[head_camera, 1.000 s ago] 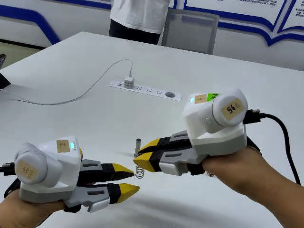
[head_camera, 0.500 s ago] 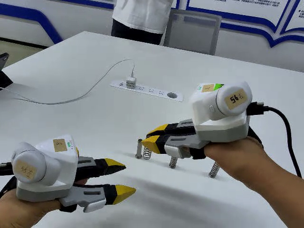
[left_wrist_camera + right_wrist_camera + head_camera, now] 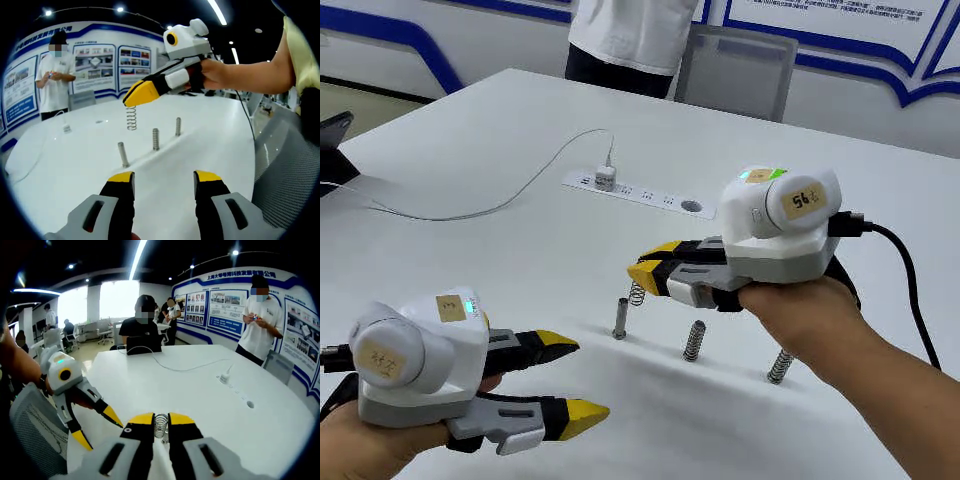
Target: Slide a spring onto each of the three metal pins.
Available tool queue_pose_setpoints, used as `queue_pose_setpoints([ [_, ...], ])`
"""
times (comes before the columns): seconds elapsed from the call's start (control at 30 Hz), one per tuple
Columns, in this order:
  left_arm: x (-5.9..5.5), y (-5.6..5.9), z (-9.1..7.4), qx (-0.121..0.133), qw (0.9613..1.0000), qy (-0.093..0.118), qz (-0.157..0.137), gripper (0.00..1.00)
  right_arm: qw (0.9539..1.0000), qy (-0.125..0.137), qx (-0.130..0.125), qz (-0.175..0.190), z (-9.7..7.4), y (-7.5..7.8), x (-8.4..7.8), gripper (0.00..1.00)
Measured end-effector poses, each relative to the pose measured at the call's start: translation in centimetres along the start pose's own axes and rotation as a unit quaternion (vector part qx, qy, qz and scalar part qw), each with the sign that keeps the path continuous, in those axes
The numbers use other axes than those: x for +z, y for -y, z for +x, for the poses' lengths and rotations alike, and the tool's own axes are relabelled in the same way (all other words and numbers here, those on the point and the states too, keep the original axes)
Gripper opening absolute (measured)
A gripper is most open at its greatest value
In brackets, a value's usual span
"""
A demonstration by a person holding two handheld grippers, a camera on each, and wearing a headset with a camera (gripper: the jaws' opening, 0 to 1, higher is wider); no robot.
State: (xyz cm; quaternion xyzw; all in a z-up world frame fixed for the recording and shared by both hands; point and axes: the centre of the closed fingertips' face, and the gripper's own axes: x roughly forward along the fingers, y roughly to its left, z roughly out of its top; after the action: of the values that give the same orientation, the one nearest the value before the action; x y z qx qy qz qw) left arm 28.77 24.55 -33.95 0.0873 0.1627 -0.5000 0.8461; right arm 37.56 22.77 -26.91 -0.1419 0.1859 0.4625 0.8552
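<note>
Nearest the wearer, low on the left, the left gripper, a grey-and-black hand-held tool with yellow jaw tips, hovers just above the white workbench. Its jaws stand wide apart with nothing between them. It seems to be held back in reserve, leaving the other hand room to work.

Just beyond it, three short upright pins stand in a row on the bench. The leftmost, a bare metal pin, has no spring on it. The middle pin and the right-hand pin each have a coil wrapped around the shaft, so two of the three appear finished.

Above the bare pin and a little past it, the right gripper, built like the left one, is pinched closed on the top of a small silver coil spring. The spring hangs down from the jaw tips, clear of the bench. Gripping the upper end likely keeps the open lower end free to drop over the pin. It is near the pin but not yet lined up over its tip.

Farther back lie a white power strip and a thin white cable. At the far edge are a grey chair and a standing person in a white shirt.
</note>
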Motion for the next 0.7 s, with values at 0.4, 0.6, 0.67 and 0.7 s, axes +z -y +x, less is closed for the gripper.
queue_pose_setpoints([
  [0.4,-0.1,-0.4,-0.4,0.009,1.0000,0.000,-0.004,0.54,0.9999,-0.008,-0.008,-0.003,2.0,0.9,-0.7,0.11],
  [0.6,0.0,-0.5,-0.4,0.011,0.9999,0.002,-0.004,0.56,0.9998,-0.016,-0.009,-0.004,2.7,1.1,-1.2,0.11],
  [0.67,0.0,-0.6,-0.4,0.012,0.9999,0.003,-0.004,0.56,0.9998,-0.016,-0.010,-0.003,2.9,1.2,-1.4,0.11],
  [0.7,0.1,-0.6,-0.4,0.012,0.9999,0.004,-0.005,0.56,0.9998,-0.017,-0.010,-0.002,2.9,1.2,-1.4,0.11],
])
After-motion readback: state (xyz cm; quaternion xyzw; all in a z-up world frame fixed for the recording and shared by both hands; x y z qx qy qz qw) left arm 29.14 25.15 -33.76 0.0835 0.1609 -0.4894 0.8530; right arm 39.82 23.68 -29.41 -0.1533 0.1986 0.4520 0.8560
